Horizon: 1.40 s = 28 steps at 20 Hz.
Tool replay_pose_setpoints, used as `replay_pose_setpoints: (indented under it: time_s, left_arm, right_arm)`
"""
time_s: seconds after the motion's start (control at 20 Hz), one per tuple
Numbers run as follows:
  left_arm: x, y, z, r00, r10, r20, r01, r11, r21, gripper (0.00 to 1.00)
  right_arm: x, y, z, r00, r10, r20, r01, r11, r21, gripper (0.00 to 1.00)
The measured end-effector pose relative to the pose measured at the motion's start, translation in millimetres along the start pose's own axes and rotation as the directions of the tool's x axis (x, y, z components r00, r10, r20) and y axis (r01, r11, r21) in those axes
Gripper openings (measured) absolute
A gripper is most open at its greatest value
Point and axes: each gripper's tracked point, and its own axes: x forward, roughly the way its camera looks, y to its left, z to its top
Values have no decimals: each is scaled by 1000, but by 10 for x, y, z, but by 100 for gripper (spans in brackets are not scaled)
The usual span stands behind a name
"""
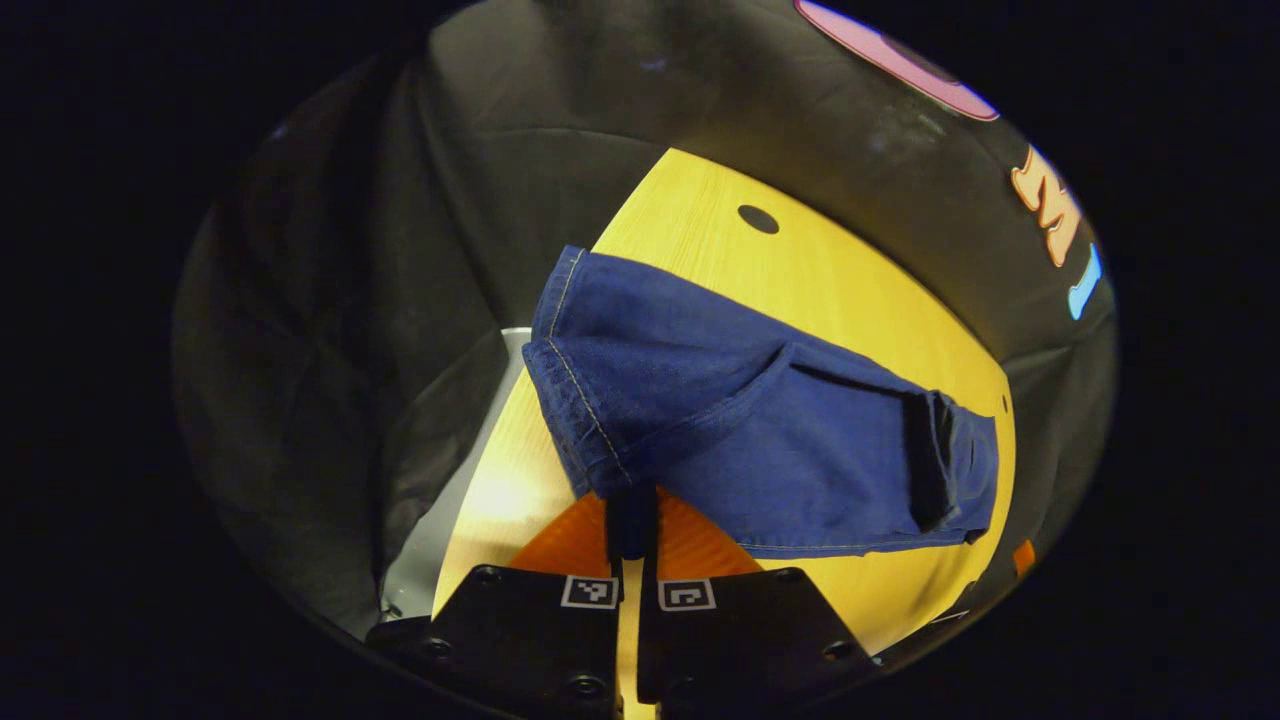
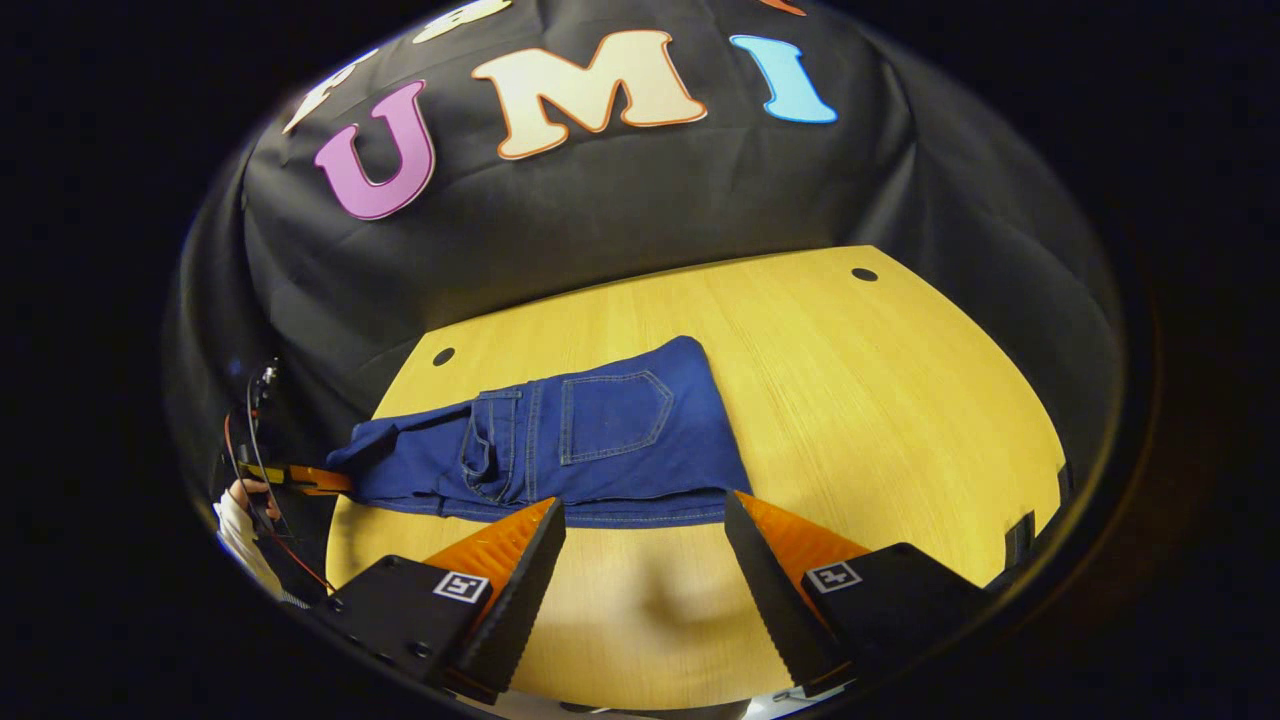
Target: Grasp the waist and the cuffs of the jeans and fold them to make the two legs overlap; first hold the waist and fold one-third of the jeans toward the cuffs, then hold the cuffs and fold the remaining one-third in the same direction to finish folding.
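Left claw point(image 1: 632, 535) pinching jeans point(image 1: 760, 430) cuff hem, lifted off table point(image 1: 700, 220). Right claw point(image 2: 645, 540) spread, near waist-side edge, touching nothing. Best: carry cuffs level over folded part, align edges, avoid dragging stack.

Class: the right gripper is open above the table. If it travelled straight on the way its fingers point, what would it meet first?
Most likely the near hem edge of the folded jeans, lying just beyond the open right gripper; depth is unclear.
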Motion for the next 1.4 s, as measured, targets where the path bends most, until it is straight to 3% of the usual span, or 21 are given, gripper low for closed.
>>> replay_pose_setpoints:
  time_s: [0.1,0.15,0.25,0.3,0.5,0.55,0.6,0.85,0.9,1.0,1.1,1.15,1.2,1.3,1.35,1.4]
  left_arm:
    - [-154,-187,82,999,-38,19,38,999,2,1]
    - [-232,-324,131,998,-59,30,59,998,10,1]
    - [-344,-521,171,994,-96,51,94,995,36,1]
    - [-391,-636,193,992,-108,58,105,993,52,1]
    - [-491,-1180,274,987,-143,67,136,985,109,0]
    - [-500,-1307,285,987,-146,71,136,983,121,0]
    - [-534,-1440,277,986,-150,71,139,981,133,0]
    - [-778,-2171,306,976,-193,97,169,962,213,0]
    - [-831,-2354,324,973,-204,105,175,957,232,0]
    - [-933,-2773,355,965,-239,111,201,940,275,0]
    - [-1013,-3169,316,957,-270,108,225,922,316,0]
    - [-1030,-3360,295,954,-280,106,230,911,343,0]
    - [-1016,-3564,240,952,-289,102,233,899,372,0]
    - [-980,-3948,84,949,-308,62,256,871,419,0]
    - [-939,-4122,-19,948,-315,36,268,857,439,0]
    - [-860,-4266,-139,949,-314,6,275,842,464,0]
  right_arm:
    - [-19,-85,-7,1000,-3,2,3,1000,14,99]
    - [-19,-113,-17,1000,-1,1,1,1000,23,94]
    - [-37,-191,-11,1000,5,0,-5,999,38,94]
    - [-50,-234,-8,1000,8,1,-8,999,42,99]
    - [-66,-494,95,1000,9,11,-10,998,58,99]
    - [-75,-575,131,1000,8,15,-9,998,63,94]
    - [-87,-660,167,1000,9,19,-10,997,70,99]
    - [-126,-1049,268,1000,20,21,-22,997,71,98]
    - [-132,-1142,282,1000,21,22,-23,997,68,94]
    - [-129,-1278,298,999,34,21,-35,996,77,99]
    - [-127,-1387,313,998,59,18,-60,994,96,99]
    - [-112,-1443,320,998,66,18,-68,992,103,94]
    - [-106,-1508,334,997,73,19,-75,992,105,99]
    - [-115,-1649,352,997,76,21,-77,991,105,94]
    - [-130,-1716,362,997,76,22,-78,991,107,99]
    - [-139,-1786,367,997,76,25,-78,991,109,94]
